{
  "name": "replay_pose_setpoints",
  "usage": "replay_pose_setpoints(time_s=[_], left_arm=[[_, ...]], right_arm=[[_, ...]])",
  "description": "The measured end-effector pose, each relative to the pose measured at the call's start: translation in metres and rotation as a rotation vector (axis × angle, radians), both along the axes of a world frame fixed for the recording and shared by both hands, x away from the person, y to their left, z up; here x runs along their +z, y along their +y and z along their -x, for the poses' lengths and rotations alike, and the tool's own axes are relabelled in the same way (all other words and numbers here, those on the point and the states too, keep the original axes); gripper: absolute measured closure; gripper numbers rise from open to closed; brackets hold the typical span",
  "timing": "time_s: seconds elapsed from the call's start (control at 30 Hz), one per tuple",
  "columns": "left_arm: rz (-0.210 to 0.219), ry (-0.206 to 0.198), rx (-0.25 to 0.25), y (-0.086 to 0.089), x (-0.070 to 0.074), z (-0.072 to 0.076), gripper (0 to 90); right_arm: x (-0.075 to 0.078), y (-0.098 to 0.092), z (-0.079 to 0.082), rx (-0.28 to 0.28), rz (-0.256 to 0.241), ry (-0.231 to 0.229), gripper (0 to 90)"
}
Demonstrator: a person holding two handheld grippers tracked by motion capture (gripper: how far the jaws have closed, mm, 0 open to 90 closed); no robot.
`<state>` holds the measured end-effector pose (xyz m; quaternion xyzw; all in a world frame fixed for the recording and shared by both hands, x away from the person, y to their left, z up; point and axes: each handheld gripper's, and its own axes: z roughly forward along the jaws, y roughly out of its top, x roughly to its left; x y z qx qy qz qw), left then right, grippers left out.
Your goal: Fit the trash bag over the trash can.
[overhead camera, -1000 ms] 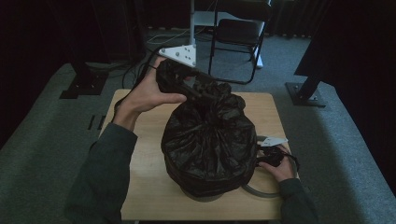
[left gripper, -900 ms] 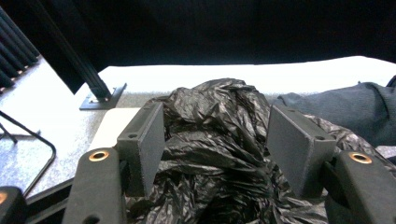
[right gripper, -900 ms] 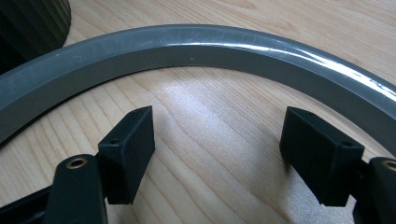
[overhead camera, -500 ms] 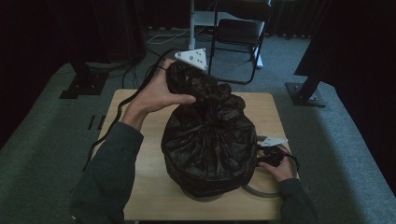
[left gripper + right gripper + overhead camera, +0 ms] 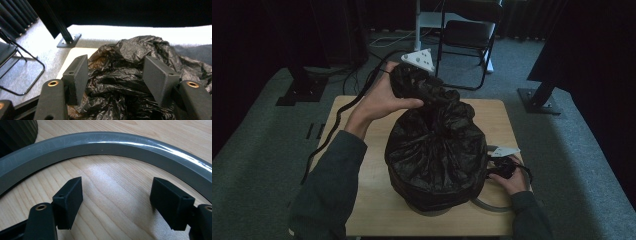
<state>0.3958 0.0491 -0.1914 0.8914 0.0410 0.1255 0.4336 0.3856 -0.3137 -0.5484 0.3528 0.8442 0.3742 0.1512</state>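
Note:
A crumpled black plastic bag (image 5: 434, 150) stands bunched over a round bin on the wooden table (image 5: 362, 195). My left gripper (image 5: 432, 92) is at the bag's gathered top, held by a hand, with its grey plate (image 5: 419, 59) behind. In the left gripper view its jaws (image 5: 117, 80) stand open, with the bag's folds (image 5: 130, 62) just beyond them. My right gripper (image 5: 494, 169) rests low at the bag's right side. Its jaws (image 5: 117, 205) are open over bare wood, in front of a grey plastic ring (image 5: 105, 145).
The grey ring (image 5: 484, 202) lies on the table by the bag's base. A dark ribbed bin wall (image 5: 17, 132) stands beside it. A folding chair (image 5: 467, 35) and black stand feet (image 5: 539, 100) are on the carpet beyond the table. A cable (image 5: 327, 135) trails off the table's left.
My left hand and gripper have shifted a little to the right along the bag's top. The right hand has stayed where it was.

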Motion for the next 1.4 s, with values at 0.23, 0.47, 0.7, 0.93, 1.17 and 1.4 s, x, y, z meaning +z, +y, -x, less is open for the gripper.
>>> replay_pose_setpoints(time_s=[0.23,0.47,0.7,0.93,1.17,1.4], left_arm=[[-0.066,0.015,-0.028,-0.005,-0.01,0.003,39.4],[-0.082,0.039,-0.047,0.0,-0.017,0.005,41.0],[-0.131,0.055,-0.078,-0.002,-0.025,0.011,41.2],[-0.159,0.082,-0.091,-0.001,-0.036,0.011,41.2],[-0.182,0.11,-0.096,-0.001,-0.049,0.011,41.7],[-0.217,0.111,-0.107,-0.004,-0.057,0.014,41.8]], right_arm=[[0.0,0.0,0.0,0.0,0.0,0.0,25.7],[0.0,0.0,0.0,0.0,0.0,0.001,25.7],[0.0,0.0,0.0,0.0,0.001,-0.001,25.7],[0.0,0.0,0.0,0.0,0.001,-0.001,25.7],[0.0,0.0,0.0,0.0,0.0,0.0,25.7],[0.0,0.0,0.0,0.0,0.0,-0.001,25.7]])
